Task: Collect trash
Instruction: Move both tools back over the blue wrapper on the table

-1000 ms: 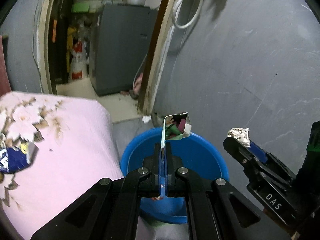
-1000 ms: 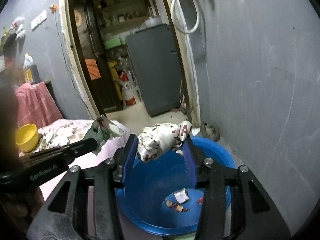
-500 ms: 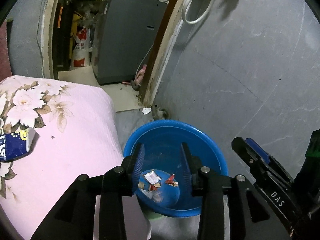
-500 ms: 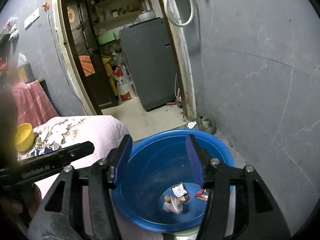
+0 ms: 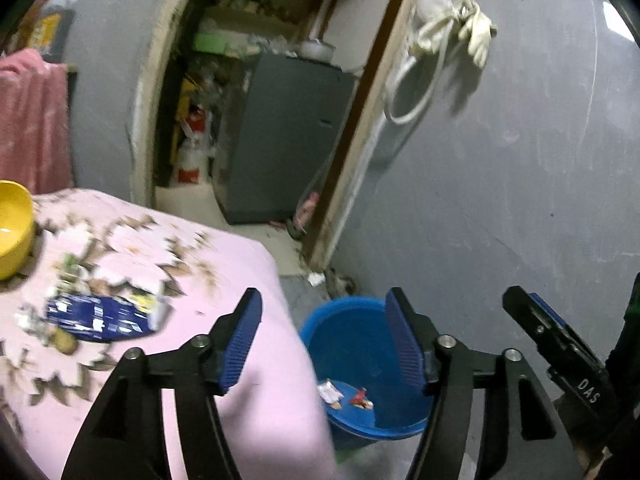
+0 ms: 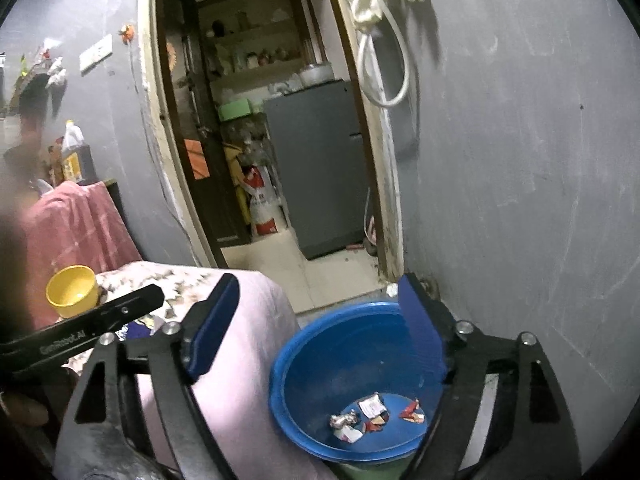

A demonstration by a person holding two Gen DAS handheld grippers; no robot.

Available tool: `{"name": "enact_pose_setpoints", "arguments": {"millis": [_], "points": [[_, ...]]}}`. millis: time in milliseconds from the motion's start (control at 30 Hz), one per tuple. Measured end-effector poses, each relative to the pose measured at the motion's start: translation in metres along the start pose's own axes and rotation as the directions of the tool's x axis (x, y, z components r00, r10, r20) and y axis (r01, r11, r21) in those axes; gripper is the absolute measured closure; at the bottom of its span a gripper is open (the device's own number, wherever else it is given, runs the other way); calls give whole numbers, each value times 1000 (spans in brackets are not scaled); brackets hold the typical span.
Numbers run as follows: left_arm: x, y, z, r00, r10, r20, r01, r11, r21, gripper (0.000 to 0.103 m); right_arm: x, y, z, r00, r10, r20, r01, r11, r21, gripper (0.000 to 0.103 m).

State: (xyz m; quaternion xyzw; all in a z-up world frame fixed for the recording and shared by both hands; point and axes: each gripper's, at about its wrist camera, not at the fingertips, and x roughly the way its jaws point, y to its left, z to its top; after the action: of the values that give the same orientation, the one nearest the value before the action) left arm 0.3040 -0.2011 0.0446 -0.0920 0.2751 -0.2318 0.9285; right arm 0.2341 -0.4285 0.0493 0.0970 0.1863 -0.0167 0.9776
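Both wrist cams sit right behind their claws, angled down, sharing the blue tub (image 5: 360,344) (image 6: 344,344) at 5 o'clock and the doorway (image 5: 256,120) (image 6: 256,120) at 12.

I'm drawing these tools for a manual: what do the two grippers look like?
Both are black, angular two-finger frames with silver bolts and ribbed blue pads. The left gripper shows white "GenRobot.AI" lettering on its finger in the right wrist view; the right gripper carries white "DAS" lettering in the left wrist view.

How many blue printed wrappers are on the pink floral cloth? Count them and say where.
1. The blue printed wrapper lies flat on the pink floral cloth, between the yellow bowl and the left gripper. Blurred scraps beside it may hide more.
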Motion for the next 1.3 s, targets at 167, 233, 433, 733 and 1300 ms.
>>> {"name": "enact_pose_setpoints", "arguments": {"millis": [167,233,433,733,1300], "points": [[-37,20,3,995,60,85,-59,998,-12,26,-14,26,5,999,34,40,-33,999,-14,0],[-51,29,4,989,87,115,-86,996,-12,22,-18,39,5,997,57,59,-55,998,-23,0],[-91,56,-2,965,168,199,-167,986,-22,9,-23,77,2,988,119,98,-116,993,-35,0],[-139,98,-12,917,288,277,-282,957,-63,3,-32,132,-5,964,217,154,-208,975,-72,0],[-186,146,-43,839,429,335,-434,899,-64,2,-30,201,-29,933,328,150,-305,939,-158,0]]}}
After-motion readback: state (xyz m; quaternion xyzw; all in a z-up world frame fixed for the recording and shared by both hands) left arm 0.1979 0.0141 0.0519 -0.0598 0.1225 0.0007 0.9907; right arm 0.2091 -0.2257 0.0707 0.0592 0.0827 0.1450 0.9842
